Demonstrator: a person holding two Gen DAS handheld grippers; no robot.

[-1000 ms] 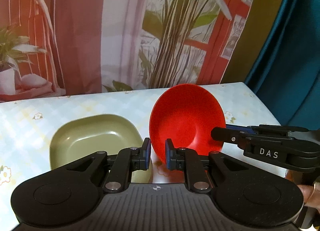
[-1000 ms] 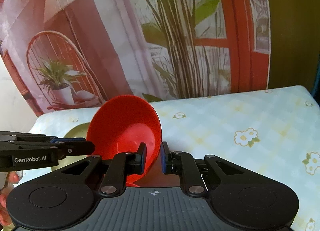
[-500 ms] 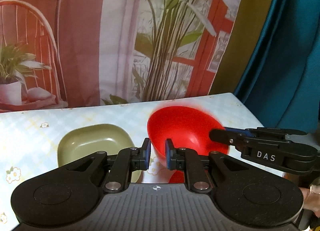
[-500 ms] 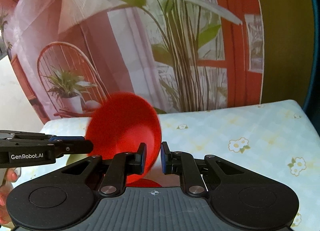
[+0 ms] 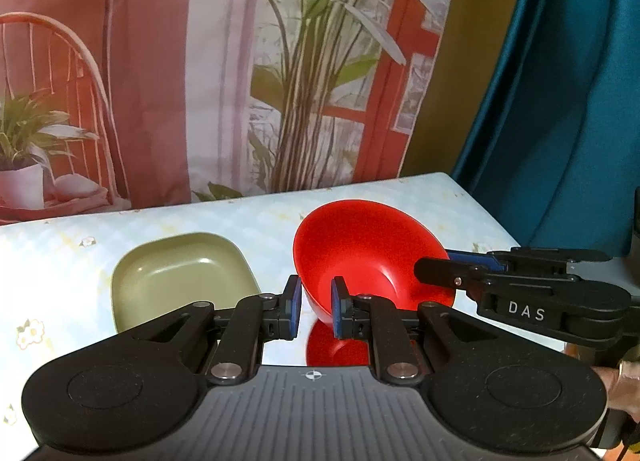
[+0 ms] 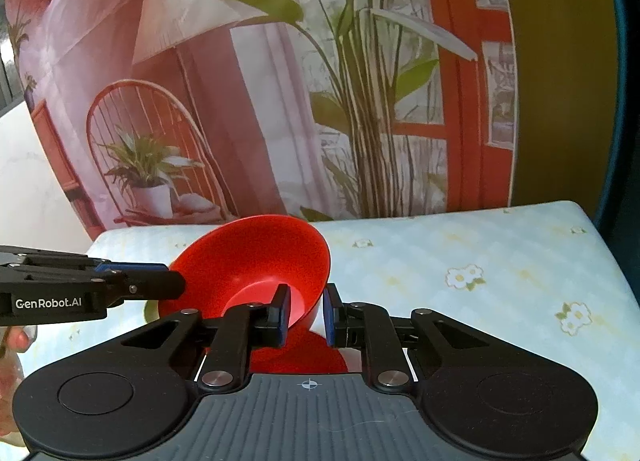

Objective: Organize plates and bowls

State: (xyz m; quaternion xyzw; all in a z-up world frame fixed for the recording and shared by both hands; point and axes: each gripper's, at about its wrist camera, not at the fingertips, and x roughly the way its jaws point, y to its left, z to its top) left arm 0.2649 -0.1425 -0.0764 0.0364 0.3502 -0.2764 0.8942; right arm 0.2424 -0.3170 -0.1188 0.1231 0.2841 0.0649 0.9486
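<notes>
A red bowl (image 5: 368, 257) is held tilted above the table, opening up and towards the left. My left gripper (image 5: 314, 309) is shut on its near-left rim. My right gripper (image 6: 305, 313) is shut on its right rim; in the right wrist view the red bowl (image 6: 256, 257) fills the centre. The right gripper also shows at the right of the left wrist view (image 5: 436, 267). The left gripper also shows at the left of the right wrist view (image 6: 176, 281). An olive green square plate (image 5: 180, 281) lies on the table left of the bowl.
The table (image 6: 480, 253) has a pale blue cloth with small flowers. A printed backdrop (image 5: 240, 61) hangs behind its far edge. A teal curtain (image 5: 560, 101) hangs past the right edge.
The red bowl has tipped from nearly upright on its edge towards level and sits lower. Both grippers kept hold of it. Both cameras show the table from farther away.
</notes>
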